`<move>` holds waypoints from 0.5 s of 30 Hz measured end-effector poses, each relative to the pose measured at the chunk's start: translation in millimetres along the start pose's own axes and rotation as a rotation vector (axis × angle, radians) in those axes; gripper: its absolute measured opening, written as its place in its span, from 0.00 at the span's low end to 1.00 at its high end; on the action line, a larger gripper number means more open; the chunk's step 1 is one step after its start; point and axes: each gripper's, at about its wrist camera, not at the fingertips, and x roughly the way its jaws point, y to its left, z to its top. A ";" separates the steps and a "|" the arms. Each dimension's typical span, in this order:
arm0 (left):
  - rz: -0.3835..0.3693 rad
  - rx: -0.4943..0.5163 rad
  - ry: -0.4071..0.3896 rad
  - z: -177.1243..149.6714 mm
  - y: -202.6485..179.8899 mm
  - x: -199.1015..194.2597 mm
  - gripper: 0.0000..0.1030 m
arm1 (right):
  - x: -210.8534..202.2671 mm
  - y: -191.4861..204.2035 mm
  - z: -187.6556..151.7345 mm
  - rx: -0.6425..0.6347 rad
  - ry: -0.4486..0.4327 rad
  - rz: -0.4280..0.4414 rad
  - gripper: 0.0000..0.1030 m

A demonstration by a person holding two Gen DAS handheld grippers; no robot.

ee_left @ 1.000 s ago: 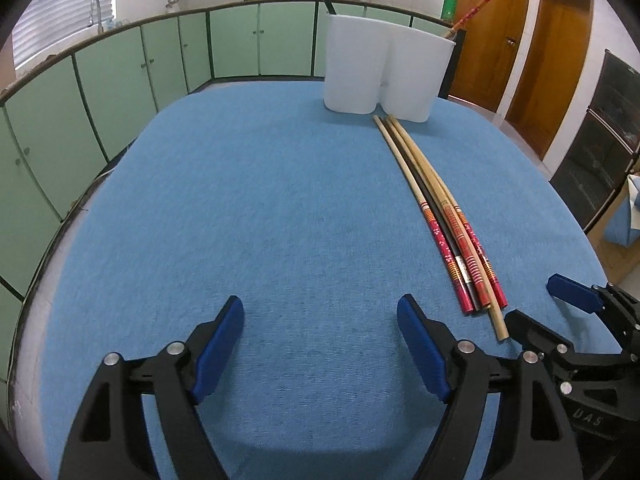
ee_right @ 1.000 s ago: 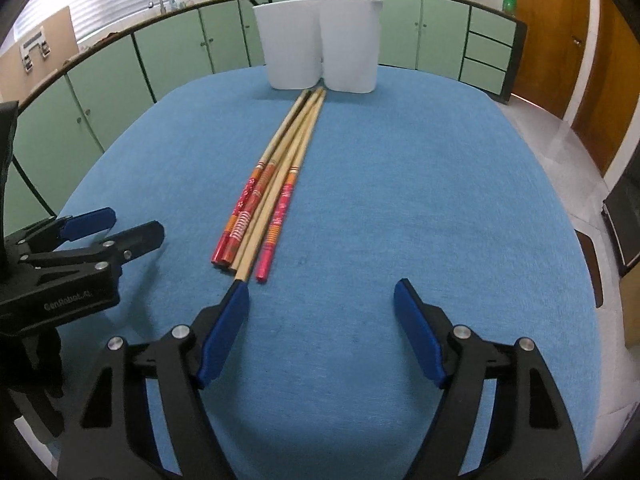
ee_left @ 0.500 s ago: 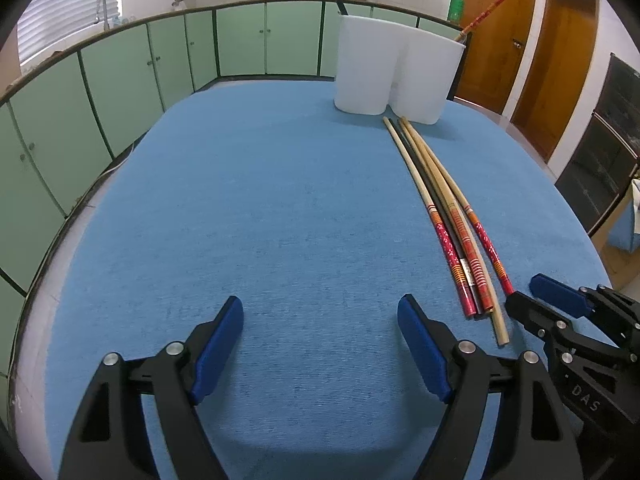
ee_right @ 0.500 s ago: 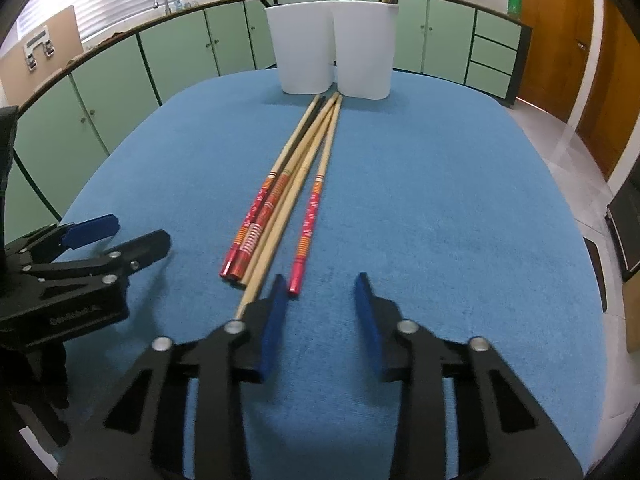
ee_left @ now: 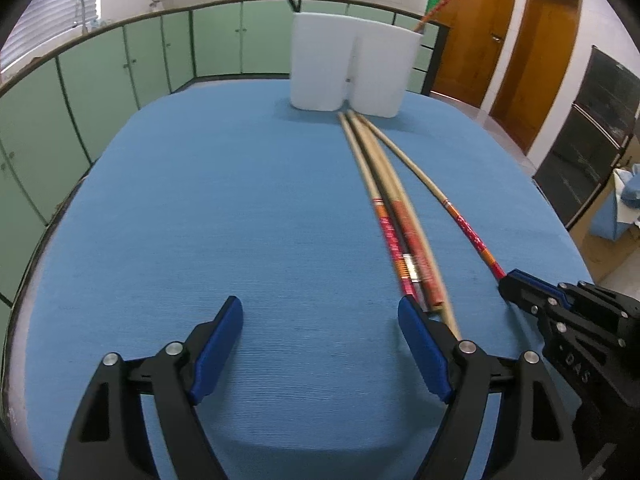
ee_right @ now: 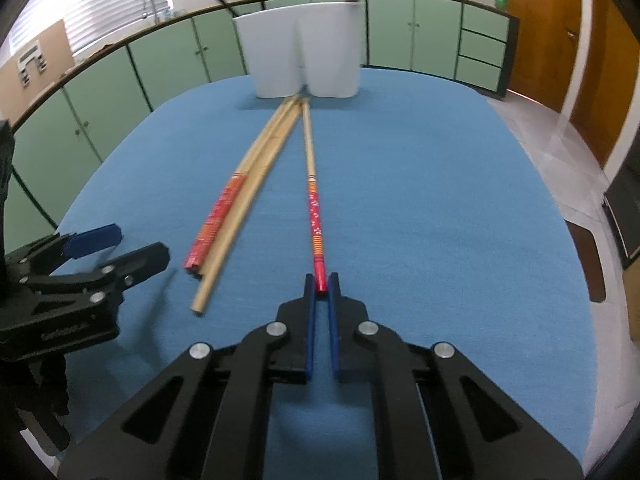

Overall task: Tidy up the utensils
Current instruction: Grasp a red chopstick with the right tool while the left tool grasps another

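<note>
The right gripper [ee_right: 321, 282] is pinching the red end of one chopstick [ee_right: 314, 208]; it is probably lifting slightly. The left gripper [ee_left: 320, 344] is gaping wide, the remaining chopsticks [ee_left: 394, 220] lying beside its right jaw, white holder [ee_left: 352, 68] far ahead.

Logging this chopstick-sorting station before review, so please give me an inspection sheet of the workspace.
Surface: blue cloth over the table.
Job's things: red-ended chopstick split from the bundle of chopsticks; white twin holder at the far edge, with sticks inside.
Clutter: nothing seen.
Grippers: right gripper shut on the red-ended chopstick's near end; left gripper open, empty.
Cables: nothing seen.
Surroundings: green cabinets, wooden doors.
</note>
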 end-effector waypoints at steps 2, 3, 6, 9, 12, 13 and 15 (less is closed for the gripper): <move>-0.012 0.011 0.001 -0.8 -6.7 1.0 0.76 | -0.1 -7.4 -0.8 0.017 0.000 -0.002 0.05; -0.013 0.018 0.002 -0.6 -9.7 1.9 0.76 | -0.1 -9.4 -1.1 0.022 -0.001 -0.001 0.05; 0.006 0.044 0.005 -0.1 -16.7 6.9 0.76 | 0.1 -11.5 -2.4 0.025 -0.004 0.002 0.05; 0.017 0.054 0.002 1.7 -17.6 10.8 0.80 | -0.5 -11.8 -3.9 0.021 -0.007 0.000 0.05; 0.044 0.058 0.004 0.7 -14.6 10.0 0.80 | -0.9 -12.9 -4.2 0.027 -0.007 0.007 0.05; 0.051 0.062 0.003 0.0 -12.7 10.2 0.80 | -0.7 -13.3 -4.2 0.028 -0.007 0.009 0.05; 0.062 0.056 0.001 -1.2 -8.7 8.0 0.80 | -0.9 -13.2 -4.3 0.022 -0.007 0.008 0.05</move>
